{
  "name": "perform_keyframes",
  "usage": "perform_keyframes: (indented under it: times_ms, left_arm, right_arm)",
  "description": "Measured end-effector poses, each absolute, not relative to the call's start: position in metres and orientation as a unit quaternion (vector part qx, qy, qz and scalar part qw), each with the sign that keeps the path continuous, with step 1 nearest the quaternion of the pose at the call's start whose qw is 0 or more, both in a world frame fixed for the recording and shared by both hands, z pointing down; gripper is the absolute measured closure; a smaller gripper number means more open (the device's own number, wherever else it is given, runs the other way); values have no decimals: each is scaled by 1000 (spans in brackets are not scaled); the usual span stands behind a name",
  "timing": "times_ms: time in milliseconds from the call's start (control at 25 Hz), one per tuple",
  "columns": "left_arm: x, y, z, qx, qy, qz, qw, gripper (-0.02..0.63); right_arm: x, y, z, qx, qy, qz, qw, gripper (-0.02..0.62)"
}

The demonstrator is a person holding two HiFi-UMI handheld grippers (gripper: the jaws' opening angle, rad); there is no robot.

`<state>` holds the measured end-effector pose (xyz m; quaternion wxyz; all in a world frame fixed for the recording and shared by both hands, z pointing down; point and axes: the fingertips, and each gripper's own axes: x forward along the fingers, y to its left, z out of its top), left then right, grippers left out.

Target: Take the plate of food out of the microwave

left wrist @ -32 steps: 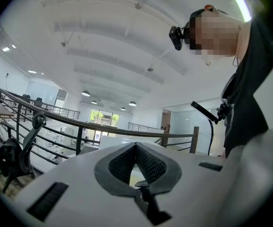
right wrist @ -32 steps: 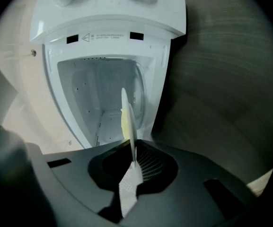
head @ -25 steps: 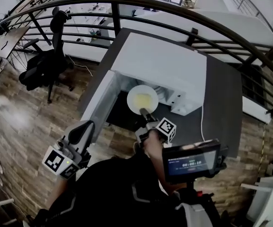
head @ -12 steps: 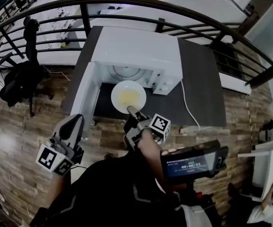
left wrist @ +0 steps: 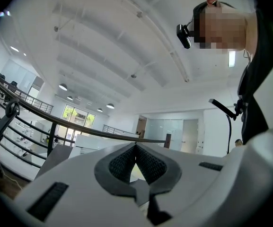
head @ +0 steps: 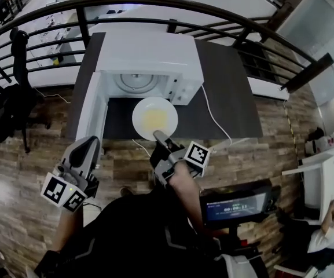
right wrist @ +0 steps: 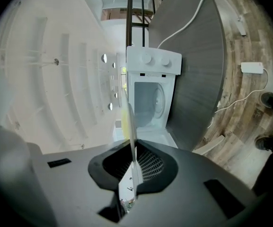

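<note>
A white plate [head: 154, 118] with yellow food hangs level in front of the open white microwave [head: 149, 54], over the dark table's front part. My right gripper [head: 159, 138] is shut on the plate's near rim. In the right gripper view the plate [right wrist: 129, 122] runs edge-on between the pads, with the microwave's empty cavity [right wrist: 151, 100] beyond it. The microwave door [head: 88, 119] stands swung out to the left. My left gripper [head: 83, 158] is held low at the left, away from the table. Its jaws [left wrist: 136, 148] are shut with nothing between them.
The dark grey table [head: 227, 100] carries the microwave and a white cable [head: 212, 120] trailing off its right front. A curved black railing [head: 224, 16] runs behind it. A black office chair [head: 7, 106] stands at the left on the wooden floor. A screen device [head: 236, 204] hangs on the person's chest.
The plate has come out of the microwave's mouth toward me, held by the right gripper, and now hangs in front of it. The left gripper has stayed low at the left.
</note>
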<state>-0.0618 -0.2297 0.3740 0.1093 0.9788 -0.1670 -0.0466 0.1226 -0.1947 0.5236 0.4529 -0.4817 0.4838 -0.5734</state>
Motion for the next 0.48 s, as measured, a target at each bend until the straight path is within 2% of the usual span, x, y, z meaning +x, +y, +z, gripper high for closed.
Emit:
perform_keyframes:
  times_ms: [480]
  left_arm:
    - [-18,-215,360,980,-167,-44,102,604]
  right_arm:
    - [150,-184,486,-454,534,-561,440,574]
